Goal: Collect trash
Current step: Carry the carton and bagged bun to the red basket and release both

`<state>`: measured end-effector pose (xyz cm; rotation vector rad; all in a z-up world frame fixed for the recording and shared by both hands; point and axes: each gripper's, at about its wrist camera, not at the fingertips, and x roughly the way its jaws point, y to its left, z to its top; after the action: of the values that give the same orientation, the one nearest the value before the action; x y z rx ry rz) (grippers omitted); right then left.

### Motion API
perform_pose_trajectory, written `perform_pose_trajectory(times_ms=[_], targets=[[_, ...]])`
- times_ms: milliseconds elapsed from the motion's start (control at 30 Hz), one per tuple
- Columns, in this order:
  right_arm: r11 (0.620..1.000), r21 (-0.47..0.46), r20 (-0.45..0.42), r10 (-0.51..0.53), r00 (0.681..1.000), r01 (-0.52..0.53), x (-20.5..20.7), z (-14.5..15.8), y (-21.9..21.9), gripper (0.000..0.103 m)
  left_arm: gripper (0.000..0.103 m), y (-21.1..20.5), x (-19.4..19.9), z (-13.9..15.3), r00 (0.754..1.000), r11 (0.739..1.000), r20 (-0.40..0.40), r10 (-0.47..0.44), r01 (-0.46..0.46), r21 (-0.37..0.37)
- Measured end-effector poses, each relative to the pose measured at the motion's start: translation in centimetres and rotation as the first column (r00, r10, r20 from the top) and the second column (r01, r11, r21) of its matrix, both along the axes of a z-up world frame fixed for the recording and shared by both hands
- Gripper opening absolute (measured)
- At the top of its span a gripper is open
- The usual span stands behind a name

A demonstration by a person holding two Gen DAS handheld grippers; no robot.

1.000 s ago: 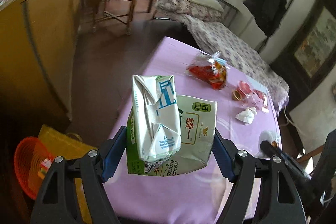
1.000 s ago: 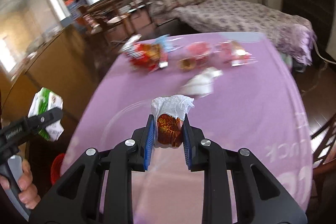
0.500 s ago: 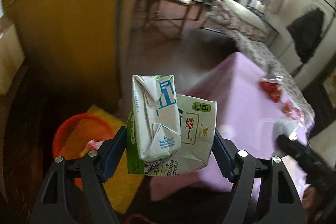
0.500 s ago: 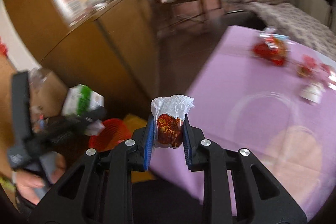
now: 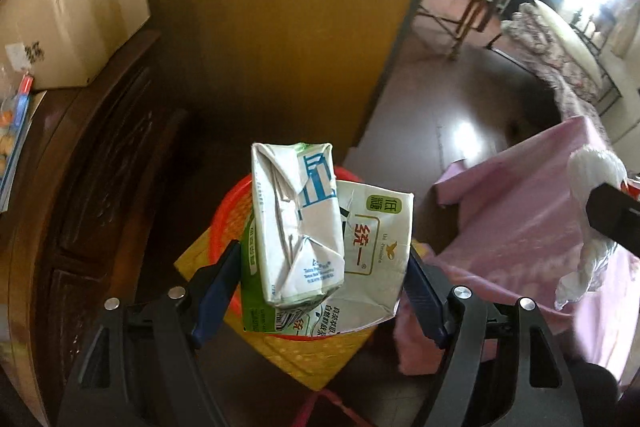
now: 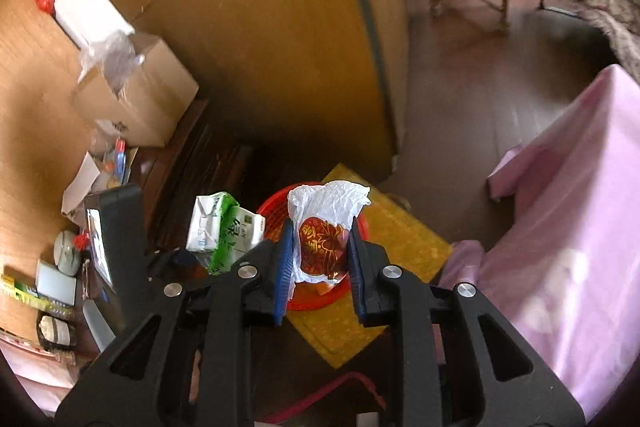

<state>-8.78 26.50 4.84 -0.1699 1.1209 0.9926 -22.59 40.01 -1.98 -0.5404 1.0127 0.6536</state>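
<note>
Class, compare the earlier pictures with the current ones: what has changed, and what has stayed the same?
Both tongs swung from the purple table to over the red basket on the floor. Unchanged: the left tongs still grip the flattened cartons, and the right tongs the wrapper; nothing dropped.

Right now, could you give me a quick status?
Left tongs shut on cartons. Right tongs shut on wrapper. Both over bin; nothing blocking.

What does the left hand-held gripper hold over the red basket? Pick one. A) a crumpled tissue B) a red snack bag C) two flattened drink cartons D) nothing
C: the left hand-held gripper is clamped on two flattened drink cartons, with the red basket showing behind them.
</note>
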Motion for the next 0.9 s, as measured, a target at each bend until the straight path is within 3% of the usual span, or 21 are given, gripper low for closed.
perform_pose_trajectory(times_ms=[333, 533, 633, 767, 900], targets=[[0.993, -0.105, -0.103, 0.046, 0.994, -0.057, -0.7, -6.3, 5.3, 0.026, 0.076, 2.2, 0.4, -4.8, 0.995, 0.998, -0.091, 0.036, -0.040, -0.041], [0.988, -0.131, -0.128, 0.069, 0.989, -0.086, -0.6, -7.9, 6.5, 0.027, 0.076, 3.1, 0.2, -6.3, 0.991, 0.997, -0.119, 0.061, -0.068, -0.049], [0.989, -0.110, -0.165, 0.081, 0.983, -0.100, -0.6, -8.6, 6.8, 0.030, 0.077, 3.5, 0.1, -6.8, 0.989, 0.996, -0.131, 0.073, -0.080, -0.048], [0.995, -0.042, -0.220, 0.075, 0.973, -0.086, -0.3, -8.5, 6.7, 0.053, 0.080, 4.0, -0.2, -7.5, 0.982, 0.989, -0.149, 0.116, -0.128, -0.073], [0.996, -0.015, -0.198, 0.080, 0.977, -0.085, -0.2, -7.7, 6.4, 0.053, 0.082, 4.4, -0.6, -7.6, 0.979, 0.985, -0.146, 0.142, -0.155, -0.080]])
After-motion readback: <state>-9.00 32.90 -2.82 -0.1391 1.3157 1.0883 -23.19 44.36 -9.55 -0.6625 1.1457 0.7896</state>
